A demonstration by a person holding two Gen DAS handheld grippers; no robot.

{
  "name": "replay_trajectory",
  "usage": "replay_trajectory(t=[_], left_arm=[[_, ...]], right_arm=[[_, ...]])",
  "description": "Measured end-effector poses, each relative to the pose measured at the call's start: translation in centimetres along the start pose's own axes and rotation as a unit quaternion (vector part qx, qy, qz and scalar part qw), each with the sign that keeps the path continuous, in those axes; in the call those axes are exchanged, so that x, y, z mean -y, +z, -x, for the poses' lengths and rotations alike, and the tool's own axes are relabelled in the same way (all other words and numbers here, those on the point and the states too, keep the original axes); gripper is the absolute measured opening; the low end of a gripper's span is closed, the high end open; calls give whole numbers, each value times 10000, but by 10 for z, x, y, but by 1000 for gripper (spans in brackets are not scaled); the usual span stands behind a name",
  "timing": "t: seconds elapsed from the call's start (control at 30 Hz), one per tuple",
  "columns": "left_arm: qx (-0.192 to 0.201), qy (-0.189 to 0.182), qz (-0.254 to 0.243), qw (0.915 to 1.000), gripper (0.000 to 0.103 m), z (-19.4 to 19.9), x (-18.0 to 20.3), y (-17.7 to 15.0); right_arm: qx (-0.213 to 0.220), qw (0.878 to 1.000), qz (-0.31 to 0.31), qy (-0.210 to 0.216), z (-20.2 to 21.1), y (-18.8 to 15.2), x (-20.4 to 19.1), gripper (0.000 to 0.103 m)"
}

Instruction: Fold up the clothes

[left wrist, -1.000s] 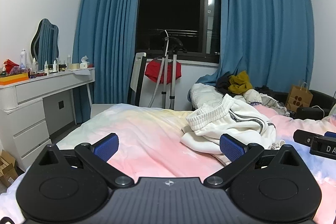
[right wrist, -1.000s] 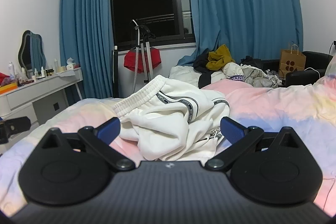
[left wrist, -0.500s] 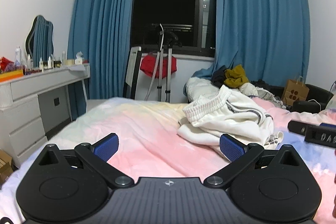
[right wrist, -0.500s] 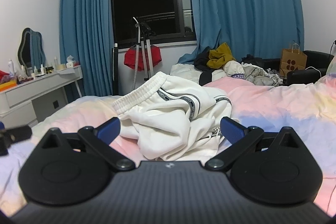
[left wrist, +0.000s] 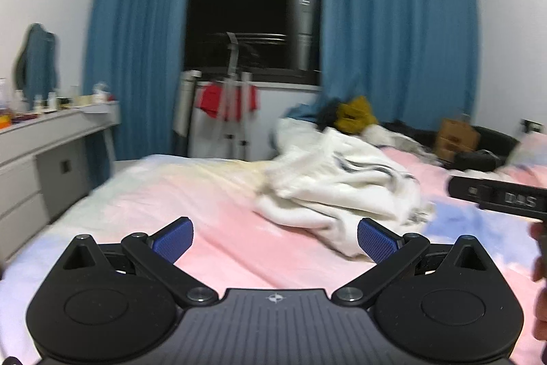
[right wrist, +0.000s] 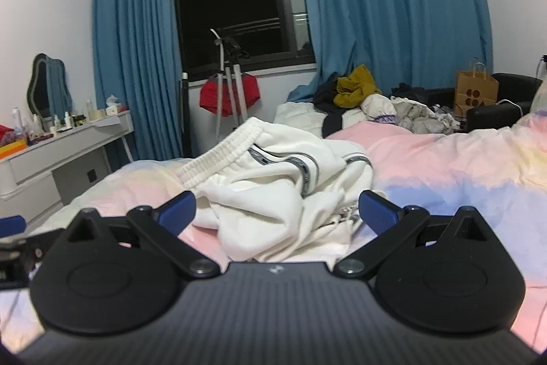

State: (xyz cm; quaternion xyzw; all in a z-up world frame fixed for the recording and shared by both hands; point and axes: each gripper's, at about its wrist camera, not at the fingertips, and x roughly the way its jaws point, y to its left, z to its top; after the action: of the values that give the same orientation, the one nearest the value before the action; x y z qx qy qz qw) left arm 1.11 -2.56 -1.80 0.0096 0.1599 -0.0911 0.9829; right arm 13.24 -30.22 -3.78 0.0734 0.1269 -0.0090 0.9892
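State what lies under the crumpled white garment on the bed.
The white garment rests on the pastel pink, yellow and blue bedspread, which shows all around it. Whether anything else lies beneath its folds cannot be seen.

A pair of white fleece sweatpants with dark striped side bands [right wrist: 273, 180] [left wrist: 338, 183] lies crumpled in a loose heap on the bed's pastel pink, yellow and blue cover [right wrist: 444, 166] [left wrist: 191, 194]. The ribbed elastic waistband sits on top of the heap, turned toward the window side of the bed. The legs are bunched and overlapped beneath it, unfolded, with a drawstring end trailing at the near edge.
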Motion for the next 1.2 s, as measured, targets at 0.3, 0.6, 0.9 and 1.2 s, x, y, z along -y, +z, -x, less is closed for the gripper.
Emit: replay_trajectory(t=[0.3,0.6,0.9,1.2], left_arm=[[-365,-410,-428,9976,103,-71,18,16],[-83,-838,-663,9942,103,-194,32,57],[-492,-1416,-1213,9812,100,-322,74,82],[-1101,-1231,-853,9826,100,-424,71,95]], right_arm=[[-129,9995,-277,-106,-3,2,20,103],[-430,9959,-763,-231,-26,-6,42,103],[-676,9815,-1715,-521,-64,-14,92,103],[-864,9753,-1977,-476,-100,-31,105,103]])
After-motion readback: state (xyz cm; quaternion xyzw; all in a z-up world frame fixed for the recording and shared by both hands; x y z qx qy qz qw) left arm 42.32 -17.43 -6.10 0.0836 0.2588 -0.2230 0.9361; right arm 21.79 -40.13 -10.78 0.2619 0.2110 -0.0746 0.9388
